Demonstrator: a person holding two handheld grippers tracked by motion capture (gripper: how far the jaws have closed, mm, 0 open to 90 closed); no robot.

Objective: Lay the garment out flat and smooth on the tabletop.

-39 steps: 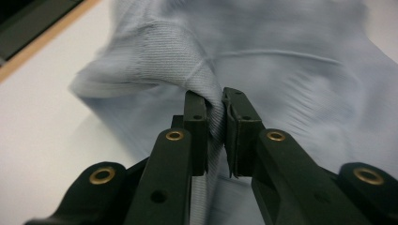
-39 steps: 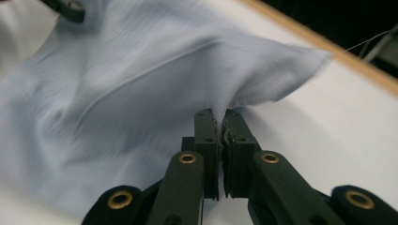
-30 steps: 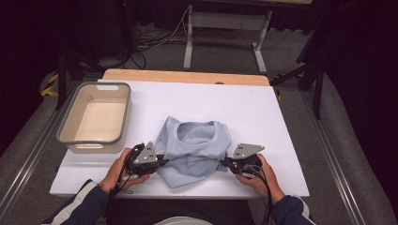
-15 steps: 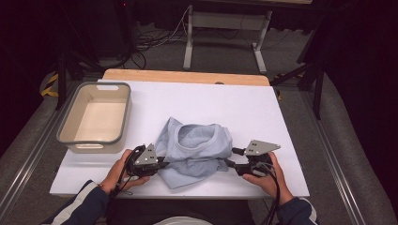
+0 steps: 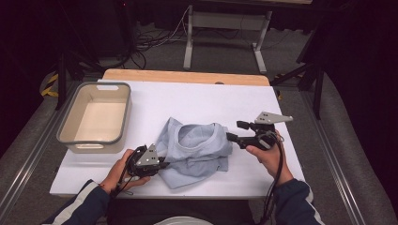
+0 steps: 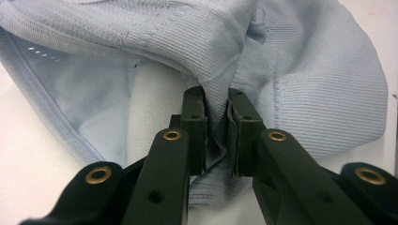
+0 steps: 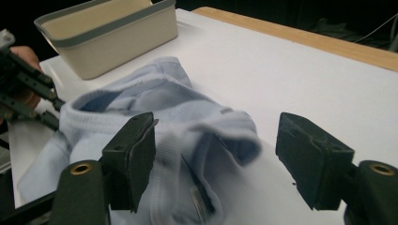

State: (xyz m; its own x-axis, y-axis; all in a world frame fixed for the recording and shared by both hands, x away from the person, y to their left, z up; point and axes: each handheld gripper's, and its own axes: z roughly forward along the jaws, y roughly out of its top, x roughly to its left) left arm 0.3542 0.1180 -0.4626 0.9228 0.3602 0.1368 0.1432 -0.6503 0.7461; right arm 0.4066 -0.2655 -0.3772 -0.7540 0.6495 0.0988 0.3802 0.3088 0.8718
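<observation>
A light blue knit garment (image 5: 197,147) lies crumpled on the white table (image 5: 187,101) near its front edge. My left gripper (image 5: 163,165) is at the cloth's left side. In the left gripper view it (image 6: 217,101) is shut on a fold of the garment (image 6: 305,84). My right gripper (image 5: 233,130) hovers just off the garment's right edge, lifted above the table. Its jaws have just been opening and stand wide apart (image 7: 218,136), with nothing pressed between them. The garment (image 7: 155,103) lies beyond and below them.
A beige bin with a grey rim (image 5: 94,139) stands empty at the table's left, its wall (image 7: 117,42) behind the garment in the right gripper view. The table's wooden far edge (image 5: 187,76) runs along the back. Dark floor and metal frames surround the table.
The right gripper let go of the garment's right edge, opened, and rose up and away to the right. The cloth settled on the table. The left gripper stayed put.
</observation>
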